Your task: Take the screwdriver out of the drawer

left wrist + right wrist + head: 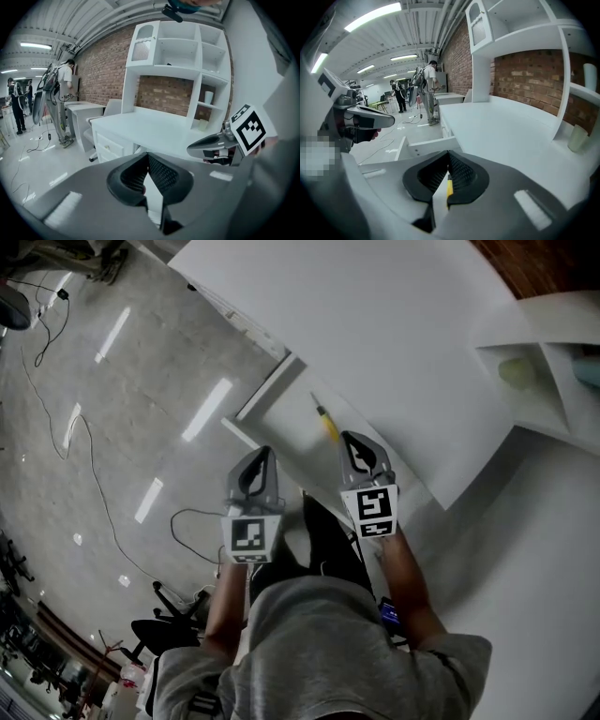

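A screwdriver (325, 420) with a yellow handle lies in the open white drawer (281, 413) under the desk top (375, 343). My right gripper (351, 439) hangs just right of and above it, jaws shut and empty. In the right gripper view the yellow handle (449, 186) shows below, through the slot behind the shut jaws (448, 154), with the drawer front (426, 145) beyond. My left gripper (262, 456) hovers over the drawer's near left side, also shut with nothing in it (148, 155). Each gripper view shows the other gripper to its side (211, 144) (370, 119).
A white shelf unit (187, 56) stands on the desk against the brick wall, with a pale cup (517, 373) on it. Cables (94, 474) run over the glossy floor at left. A chair base (169, 615) sits by my legs. People (425, 89) stand far off.
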`<action>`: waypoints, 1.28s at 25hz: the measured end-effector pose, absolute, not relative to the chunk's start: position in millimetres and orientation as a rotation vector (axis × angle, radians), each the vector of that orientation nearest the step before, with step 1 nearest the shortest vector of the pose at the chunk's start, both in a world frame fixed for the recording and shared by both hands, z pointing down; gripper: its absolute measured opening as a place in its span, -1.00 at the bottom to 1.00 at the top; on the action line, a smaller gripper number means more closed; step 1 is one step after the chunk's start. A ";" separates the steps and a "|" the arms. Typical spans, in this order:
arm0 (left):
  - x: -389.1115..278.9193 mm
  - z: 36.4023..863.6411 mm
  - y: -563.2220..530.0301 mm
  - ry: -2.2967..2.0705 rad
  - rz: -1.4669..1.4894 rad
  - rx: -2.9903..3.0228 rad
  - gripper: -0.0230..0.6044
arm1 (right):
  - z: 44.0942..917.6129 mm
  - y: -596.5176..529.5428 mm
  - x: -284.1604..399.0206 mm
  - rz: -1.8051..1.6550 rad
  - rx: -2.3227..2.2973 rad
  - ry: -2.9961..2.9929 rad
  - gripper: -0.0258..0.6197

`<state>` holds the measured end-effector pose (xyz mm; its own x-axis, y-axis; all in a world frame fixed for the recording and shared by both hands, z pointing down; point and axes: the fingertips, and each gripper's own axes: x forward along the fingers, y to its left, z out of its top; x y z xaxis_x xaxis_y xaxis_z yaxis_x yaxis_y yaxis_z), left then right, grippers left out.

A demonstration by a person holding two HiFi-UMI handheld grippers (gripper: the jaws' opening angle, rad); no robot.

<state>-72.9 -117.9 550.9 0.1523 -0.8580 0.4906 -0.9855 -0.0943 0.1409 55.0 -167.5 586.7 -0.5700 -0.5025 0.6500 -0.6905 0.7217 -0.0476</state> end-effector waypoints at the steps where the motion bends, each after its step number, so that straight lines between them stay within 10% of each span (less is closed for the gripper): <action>1: -72.3 560.0 -120.4 -1.749 0.402 1.994 -0.89 | 595.8 -169.9 54.6 0.396 0.889 -2.296 -0.91; 21: -60.0 652.9 -138.9 -1.651 0.456 1.868 -0.89 | 725.8 -182.6 51.8 0.567 0.696 -2.118 -0.91; 32: -53.0 662.2 -135.0 -1.642 0.452 1.843 -0.89 | 765.2 -175.5 47.8 0.614 0.604 -2.028 -0.44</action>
<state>-53.0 -135.0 662.2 0.1680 -0.7615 0.6261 -0.9747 -0.0332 0.2211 47.8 -175.5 765.2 -0.4717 -0.1764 0.8639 -0.6260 0.7570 -0.1872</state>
